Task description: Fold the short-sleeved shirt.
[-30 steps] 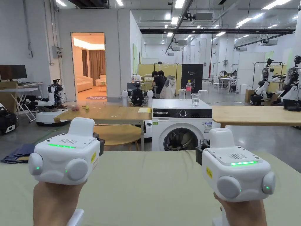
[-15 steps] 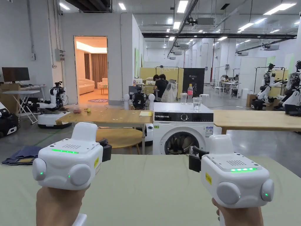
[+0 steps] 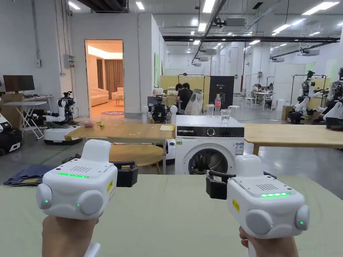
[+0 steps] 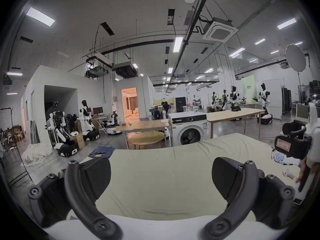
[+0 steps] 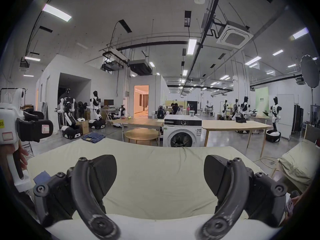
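A pale green cloth-covered table (image 3: 174, 214) stretches beneath and ahead of both claws. The left claw (image 4: 161, 176) and right claw (image 5: 160, 174) hover above it, jaws wide apart, gripping nothing. Folded blue fabric (image 5: 41, 175) lies just left of the right claw.

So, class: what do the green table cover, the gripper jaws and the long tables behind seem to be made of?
Cover: soft matte cloth, judging by its creases. Left gripper and right gripper jaws: matte black, probably plastic, with finely ribbed pads. Long table: pale wood-look top with visible grain; solid or laminate is unclear.
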Available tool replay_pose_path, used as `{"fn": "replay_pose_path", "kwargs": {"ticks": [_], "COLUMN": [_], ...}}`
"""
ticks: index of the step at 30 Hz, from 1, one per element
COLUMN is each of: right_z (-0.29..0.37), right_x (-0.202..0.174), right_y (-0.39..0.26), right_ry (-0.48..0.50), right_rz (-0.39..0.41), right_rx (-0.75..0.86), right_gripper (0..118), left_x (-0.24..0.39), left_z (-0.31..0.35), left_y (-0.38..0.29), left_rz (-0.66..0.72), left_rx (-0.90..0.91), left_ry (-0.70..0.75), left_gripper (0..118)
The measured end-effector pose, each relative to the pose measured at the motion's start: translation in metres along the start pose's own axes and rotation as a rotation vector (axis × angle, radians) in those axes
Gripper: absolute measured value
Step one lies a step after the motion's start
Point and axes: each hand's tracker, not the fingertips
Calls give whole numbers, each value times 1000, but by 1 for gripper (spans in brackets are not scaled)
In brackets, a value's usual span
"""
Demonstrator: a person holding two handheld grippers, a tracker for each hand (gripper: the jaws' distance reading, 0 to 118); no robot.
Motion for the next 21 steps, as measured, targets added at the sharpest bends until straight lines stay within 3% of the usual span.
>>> {"fn": "replay_pose_path", "kwargs": {"ticks": [13, 21], "right_z": [2, 1], "right_x": [2, 3], "right_y": [3, 17], "right_ry": [2, 93], "right_rz": [-20, -128], "right_rx": [13, -117], "right_gripper": [103, 103], "left_x": [-1, -2], "left_z": [-1, 0], "left_y": [-2, -2], "left_rz": [14, 14], "left_rx": [-12, -12], "left_ry": [-12, -12], "left_gripper": [115, 115]}}
